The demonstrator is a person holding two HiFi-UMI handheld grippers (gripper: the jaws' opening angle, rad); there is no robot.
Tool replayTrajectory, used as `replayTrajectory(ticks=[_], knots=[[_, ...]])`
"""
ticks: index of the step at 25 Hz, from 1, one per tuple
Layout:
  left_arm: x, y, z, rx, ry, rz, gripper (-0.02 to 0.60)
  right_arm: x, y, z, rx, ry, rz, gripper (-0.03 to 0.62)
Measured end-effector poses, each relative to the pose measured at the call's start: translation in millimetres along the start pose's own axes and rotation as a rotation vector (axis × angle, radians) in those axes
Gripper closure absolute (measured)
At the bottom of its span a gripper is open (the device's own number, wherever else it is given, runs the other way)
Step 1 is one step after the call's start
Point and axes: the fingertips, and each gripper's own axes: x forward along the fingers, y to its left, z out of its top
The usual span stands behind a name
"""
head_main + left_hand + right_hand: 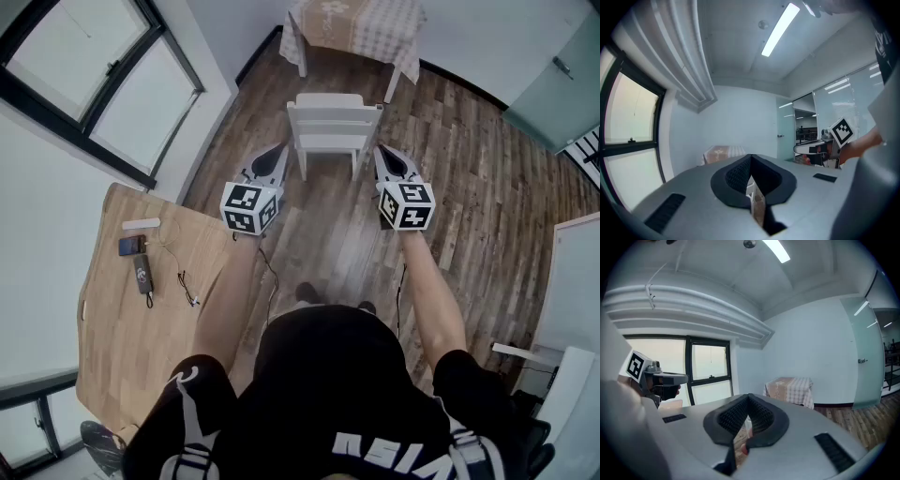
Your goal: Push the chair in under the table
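A white wooden chair (332, 127) stands on the plank floor, its back toward me and its seat facing a small table (361, 28) covered with a checked cloth. A gap of floor separates chair and table. My left gripper (279, 150) is shut and empty, its tip just off the left end of the chair's back. On the other side my right gripper (381, 152) is also shut and empty, close to the right end. In the left gripper view the table (723, 152) shows beyond the closed left gripper (751, 165). The right gripper (747, 404) view shows the table (790, 389) too.
A wooden desk (141, 356) sits at my left with a phone (131, 246), a small device and a cable (186, 284) on it. Large windows (84, 75) line the left wall. A glass door (562, 84) is at the far right, with white furniture (574, 281) along the right.
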Motion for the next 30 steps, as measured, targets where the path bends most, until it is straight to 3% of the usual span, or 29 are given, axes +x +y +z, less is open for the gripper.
replayTrajectory(ticks=[15,24,30], knots=[[-4.0,35.6,-22.1,-0.032,0.001,-0.031,0.557,17.0,12.9,-23.6,0.008,0.054,-0.051,0.582],[15.6,48.2,-33.8,-0.053,0.022,-0.019,0.557,44.3,-7.5,-35.7,0.032,0.097,-0.043,0.582],[54.8,67.4,-48.6,-0.062,0.041,-0.019,0.555,90.8,-36.3,-39.6,0.026,0.105,-0.039,0.582]])
